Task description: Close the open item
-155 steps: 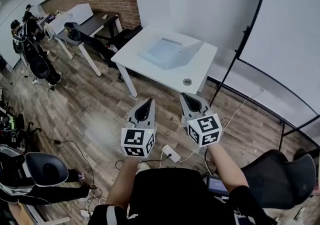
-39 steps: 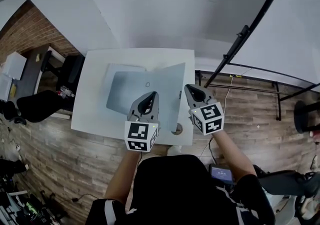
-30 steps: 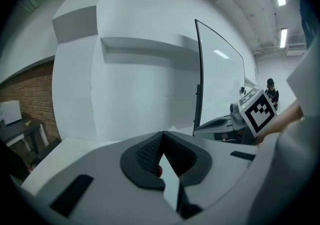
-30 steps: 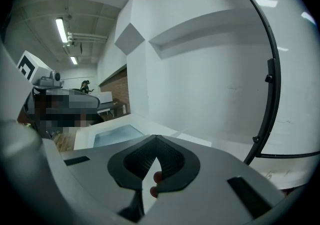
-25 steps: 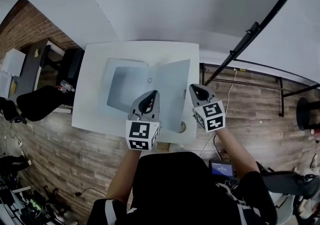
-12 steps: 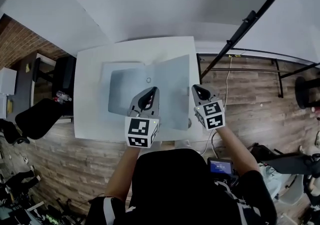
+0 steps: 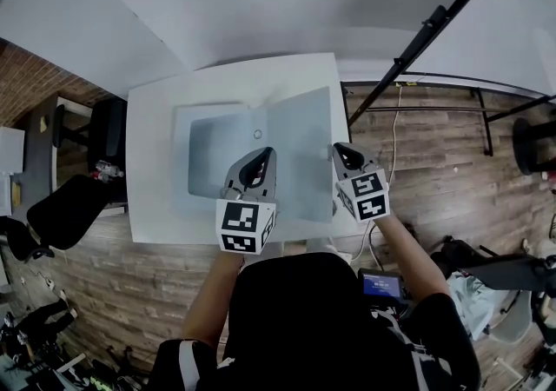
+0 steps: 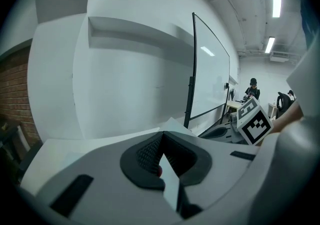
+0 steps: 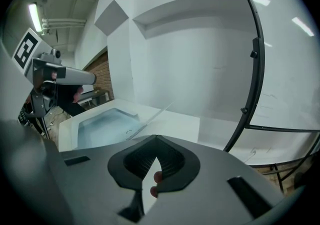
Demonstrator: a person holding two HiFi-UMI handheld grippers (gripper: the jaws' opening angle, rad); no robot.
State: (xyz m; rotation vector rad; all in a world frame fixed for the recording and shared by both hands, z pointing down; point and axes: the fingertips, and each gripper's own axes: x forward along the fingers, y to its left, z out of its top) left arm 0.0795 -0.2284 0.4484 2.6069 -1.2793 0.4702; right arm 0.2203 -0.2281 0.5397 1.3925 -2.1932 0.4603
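Note:
The open item is a flat grey-blue case on a white table (image 7: pixel 156 111). Its base (image 7: pixel 217 150) lies flat and its lid (image 7: pixel 302 142) stands raised on the right side. In the right gripper view the base (image 9: pixel 107 121) shows at left, with the thin lid edge (image 9: pixel 150 115) slanting up. My left gripper (image 7: pixel 263 155) hovers over the item's near middle, jaws shut on nothing (image 8: pixel 161 136). My right gripper (image 7: pixel 340 150) hangs just right of the lid's near edge, also shut and holding nothing (image 9: pixel 156 141).
A black whiteboard stand (image 7: pixel 417 33) runs diagonally at the table's right, over wooden floor. A black chair (image 7: pixel 65 207) sits left of the table. A white wall is behind. A cable (image 7: pixel 360 246) trails below the right gripper. A person (image 8: pixel 252 86) stands far off.
The person has walked up to the table, which has grown and drifted down under the grippers. Both grippers stay shut and now hover over the item's near side.

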